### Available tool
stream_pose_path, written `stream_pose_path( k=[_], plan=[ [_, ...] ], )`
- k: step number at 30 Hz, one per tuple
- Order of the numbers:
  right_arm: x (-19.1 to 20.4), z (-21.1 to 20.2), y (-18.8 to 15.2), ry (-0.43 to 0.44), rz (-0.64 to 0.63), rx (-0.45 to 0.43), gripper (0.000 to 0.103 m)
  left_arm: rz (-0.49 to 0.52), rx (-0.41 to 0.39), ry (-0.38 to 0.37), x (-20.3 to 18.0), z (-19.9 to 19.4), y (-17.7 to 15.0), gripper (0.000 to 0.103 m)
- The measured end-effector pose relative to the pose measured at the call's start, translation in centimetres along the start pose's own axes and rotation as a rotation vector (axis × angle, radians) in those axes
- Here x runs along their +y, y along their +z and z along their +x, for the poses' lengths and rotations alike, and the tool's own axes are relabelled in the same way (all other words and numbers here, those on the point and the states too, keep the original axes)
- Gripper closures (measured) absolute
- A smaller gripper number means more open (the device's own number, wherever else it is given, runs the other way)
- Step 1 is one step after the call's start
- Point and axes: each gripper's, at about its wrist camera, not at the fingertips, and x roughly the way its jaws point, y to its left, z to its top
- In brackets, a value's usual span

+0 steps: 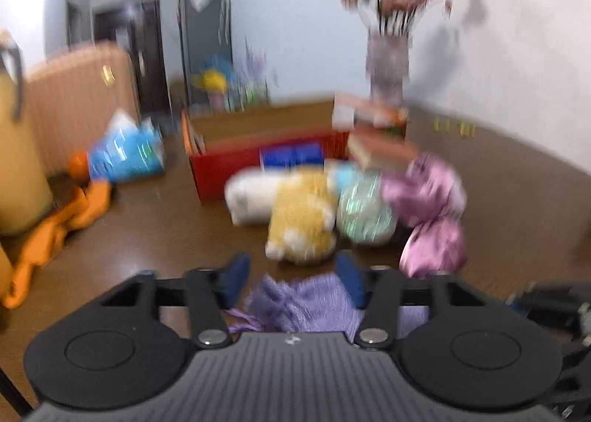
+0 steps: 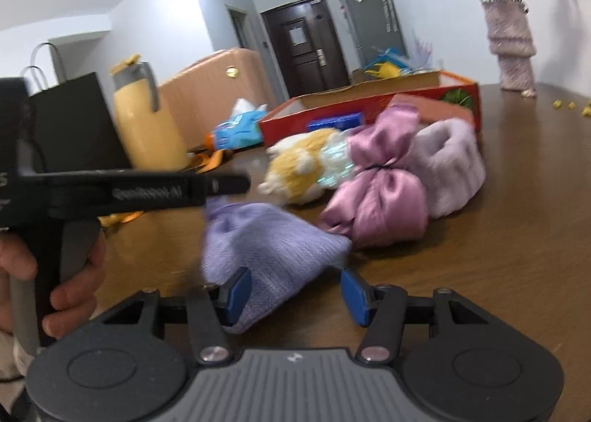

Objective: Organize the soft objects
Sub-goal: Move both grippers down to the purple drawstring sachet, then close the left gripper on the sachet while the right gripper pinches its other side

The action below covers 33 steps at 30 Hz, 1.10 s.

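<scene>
right tongs: right gripper sits closest to the near edge of the table, jaws apart. One blue pad brushes the lilac knit, the other is clear of it, so no grip there.

the knit: lilac knit hat (hat or pouch, can't quite tell) is just in from the near edge. One end rests on the wood, the other end is pulled up to a peak.

left tongs: left gripper is clamped on that raised end. Its own view shows the knit bunched between both pads, though the shot is pretty blurry. A hand is wrapped round its handle.

step in hand: my read is the left side alone has the knit now and is about to carry it off.

mid-table pile: pink satin bow is just beyond the knit, touching a fluffy lilac band on its right. A yellow-and-white plush lies on its left. All of these are on the table, not in the box.

box: red box is behind the pile, toward the far edge, open on top. Looks like the obvious place for the soft stuff.

next move: probably lift the knit clear of the bow and plush, go over the box's front wall and let go inside. The limp fabric may drag on the pile.

far right corner: a vase of flowers, best steered clear of.
</scene>
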Motion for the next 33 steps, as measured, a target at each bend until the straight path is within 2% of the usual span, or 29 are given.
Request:
stream_pose_path(
  k=[2, 5, 7, 8, 9, 11, 13, 15, 17, 19, 22, 26, 29, 31, 33],
  plan=[
    [-0.7, 0.2, 0.7, -0.026, 0.010, -0.012, 0.049, -0.036, 0.026, 0.030, 0.4, 0.6, -0.5, 0.068],
    [-1.6, 0.0, 1.3, -0.032, 0.023, -0.033, 0.048, -0.129, -0.017, 0.023, 1.0, -1.0, -2.0, 0.067],
    [-2.1, -0.2, 1.5, 0.010, 0.069, -0.023, 0.047, -0.214, -0.049, 0.035, 1.3, -2.6, -2.9, 0.059],
    [-2.2, 0.0, 1.6, 0.026, 0.087, -0.017, 0.045, -0.228, -0.064, 0.028, 1.4, -3.2, -3.1, 0.044],
    [-2.0, 0.1, 1.6, 0.042, 0.099, -0.016, 0.043, -0.246, -0.079, 0.027, 1.7, -4.0, -3.4, 0.038],
    [-1.6, 0.1, 1.4, 0.056, 0.095, -0.019, 0.039, -0.274, -0.097, 0.011, 2.5, -5.1, -4.2, 0.037],
    [-1.1, 0.1, 1.4, 0.053, 0.091, -0.016, 0.037, -0.303, -0.075, 0.007, 3.0, -5.1, -4.5, 0.041],
    [-0.6, 0.0, 1.2, 0.073, 0.087, -0.017, 0.037, -0.290, -0.064, 0.007, 3.0, -4.9, -4.7, 0.065],
    [-0.2, 0.3, 1.1, 0.071, 0.072, -0.008, 0.037, -0.309, -0.037, -0.021, 2.7, -4.6, -4.9, 0.075],
    [-0.2, 0.1, 1.1, 0.059, 0.074, -0.015, 0.037, -0.304, -0.014, -0.078, 1.6, -5.1, -5.3, 0.076],
    [-0.4, -0.7, 1.3, 0.031, 0.065, -0.044, 0.037, -0.256, 0.026, -0.050, 0.0, -5.7, -5.6, 0.072],
    [-0.8, -1.2, 1.5, 0.030, 0.080, -0.044, 0.037, -0.268, -0.068, 0.041, 1.0, -6.3, -4.6, 0.067],
    [-0.5, -0.8, 1.3, 0.048, 0.074, -0.030, 0.037, -0.276, -0.094, 0.062, 2.5, -4.9, -3.4, 0.067],
    [-0.4, -0.6, 1.1, 0.066, 0.080, -0.016, 0.037, -0.287, -0.077, 0.044, 2.8, -4.0, -3.2, 0.070],
    [-0.4, -0.6, 0.8, 0.072, 0.086, -0.013, 0.037, -0.311, -0.057, 0.006, 2.7, -3.7, -3.6, 0.079]
  ],
)
